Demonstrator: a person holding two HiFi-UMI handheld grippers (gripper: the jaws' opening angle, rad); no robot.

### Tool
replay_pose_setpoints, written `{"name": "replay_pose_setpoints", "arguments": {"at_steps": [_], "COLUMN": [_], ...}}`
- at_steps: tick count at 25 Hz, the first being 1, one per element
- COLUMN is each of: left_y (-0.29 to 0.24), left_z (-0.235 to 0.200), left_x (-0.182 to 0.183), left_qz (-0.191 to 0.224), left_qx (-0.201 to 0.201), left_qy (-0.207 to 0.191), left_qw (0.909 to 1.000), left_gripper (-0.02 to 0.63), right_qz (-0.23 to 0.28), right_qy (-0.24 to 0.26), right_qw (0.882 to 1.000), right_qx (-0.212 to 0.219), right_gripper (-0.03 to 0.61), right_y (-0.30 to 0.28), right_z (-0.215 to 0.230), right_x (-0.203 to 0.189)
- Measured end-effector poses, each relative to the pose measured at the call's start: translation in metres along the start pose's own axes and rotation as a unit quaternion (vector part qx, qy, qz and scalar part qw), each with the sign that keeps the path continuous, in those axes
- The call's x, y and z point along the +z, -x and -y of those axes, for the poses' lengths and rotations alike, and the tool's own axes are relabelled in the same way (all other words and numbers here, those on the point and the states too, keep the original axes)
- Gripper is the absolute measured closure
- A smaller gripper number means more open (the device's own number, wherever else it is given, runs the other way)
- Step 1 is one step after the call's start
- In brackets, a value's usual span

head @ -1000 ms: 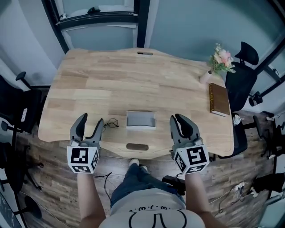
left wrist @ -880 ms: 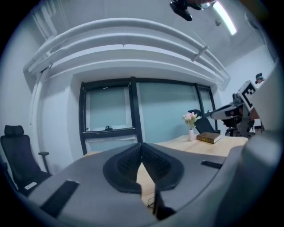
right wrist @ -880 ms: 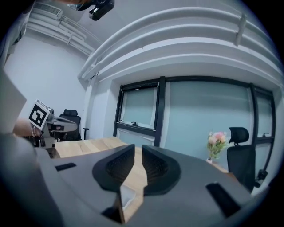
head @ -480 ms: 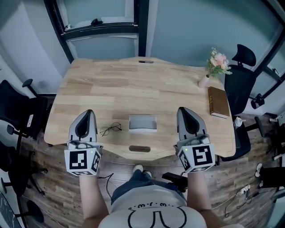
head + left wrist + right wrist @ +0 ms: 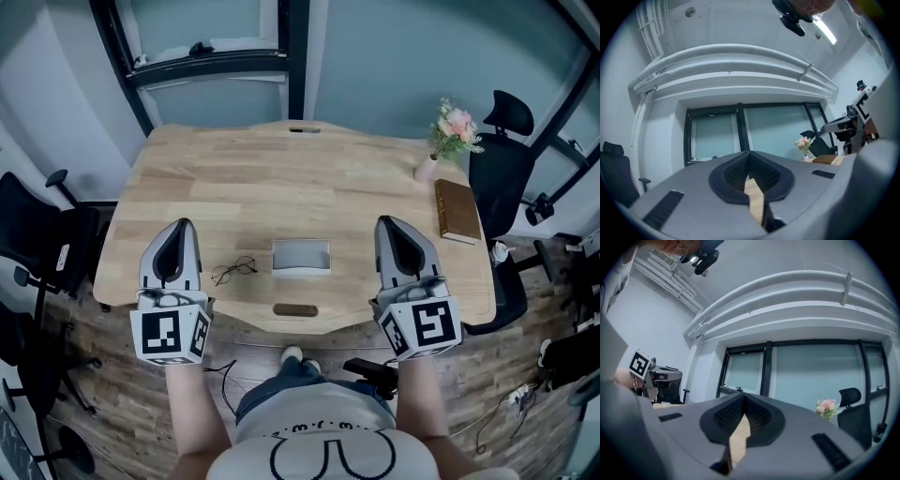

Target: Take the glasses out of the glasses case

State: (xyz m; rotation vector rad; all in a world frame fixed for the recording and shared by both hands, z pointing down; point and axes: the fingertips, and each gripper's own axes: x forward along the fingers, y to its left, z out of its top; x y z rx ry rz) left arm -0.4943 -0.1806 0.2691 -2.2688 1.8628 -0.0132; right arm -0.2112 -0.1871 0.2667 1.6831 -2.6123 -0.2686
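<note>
Thin wire-framed glasses (image 5: 234, 272) lie on the light wooden table (image 5: 281, 178) just beside the open grey rectangular case (image 5: 300, 246); left gripper (image 5: 178, 230) and right gripper (image 5: 394, 228) are pressed together, empty; the task looks finished.

The glasses (image 5: 234, 272) are too small to tell folded from unfolded; the bottom edge cuts off the person's torso (image 5: 328, 455).

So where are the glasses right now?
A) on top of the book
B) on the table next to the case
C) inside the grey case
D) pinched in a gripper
B: the glasses lie on the bare wooden table, just left of the grey case, with neither gripper holding them.
</note>
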Motion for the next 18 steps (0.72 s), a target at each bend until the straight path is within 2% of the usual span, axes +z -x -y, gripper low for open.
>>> {"name": "replay_pose_setpoints", "arguments": {"at_steps": [8,18], "left_y": [0.002,0.002], "left_z": [-0.002,0.002], "left_x": [0.019,0.029], "left_qz": [0.015,0.019], "left_qx": [-0.002,-0.005], "left_qy": [-0.012,-0.032], "left_qw": [0.9998,0.9993], "left_gripper": [0.597,0.598], "right_qz": [0.010,0.019], "right_qy": [0.020,0.049], "right_qw": [1.000,0.999], "right_qx": [-0.008,0.002], "right_gripper": [0.568,0.568], "right_y": [0.004,0.003], "right_z": [0.003,-0.003], "right_x": [0.016,0.030]}}
